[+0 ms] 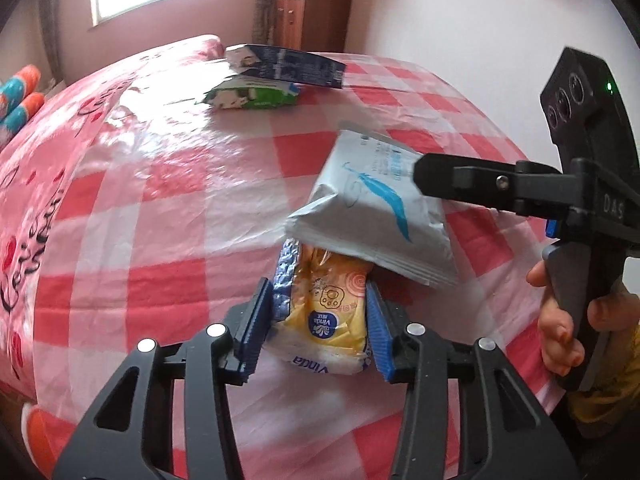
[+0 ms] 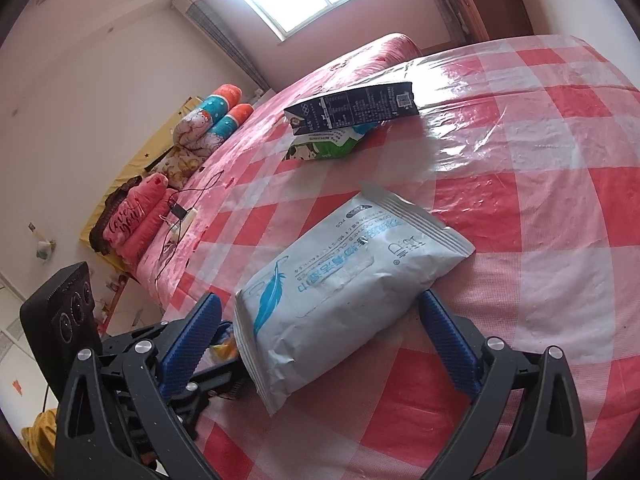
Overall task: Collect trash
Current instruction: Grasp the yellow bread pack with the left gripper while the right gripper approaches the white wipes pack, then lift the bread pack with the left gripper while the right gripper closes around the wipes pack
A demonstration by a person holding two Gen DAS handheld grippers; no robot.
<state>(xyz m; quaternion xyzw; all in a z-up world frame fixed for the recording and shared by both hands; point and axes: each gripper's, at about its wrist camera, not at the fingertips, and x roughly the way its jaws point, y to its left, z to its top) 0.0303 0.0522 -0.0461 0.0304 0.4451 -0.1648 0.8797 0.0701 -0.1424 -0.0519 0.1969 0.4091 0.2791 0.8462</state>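
Observation:
A yellow Vinda tissue pack [image 1: 328,312] lies on the red-checked tablecloth [image 1: 168,208], and my left gripper [image 1: 320,320] is shut on it, blue pads against both sides. A white wipes packet with a blue feather [image 1: 372,216] leans over the tissue pack's far end. In the right wrist view this packet [image 2: 340,292] sits between the wide jaws of my open right gripper [image 2: 319,298]; the left pad stands clear of it. One black finger [image 1: 440,178] of the right gripper reaches over the packet. Farther back lie a dark blue carton [image 2: 352,110] and a green-and-white pouch [image 2: 324,146].
A person's hand [image 1: 560,320] holds the right gripper's handle at the table's right edge. A pink bed [image 2: 248,152] with rolled quilts [image 2: 216,120] and cables runs along the table's left. A wooden cabinet [image 1: 316,4] stands behind by the wall.

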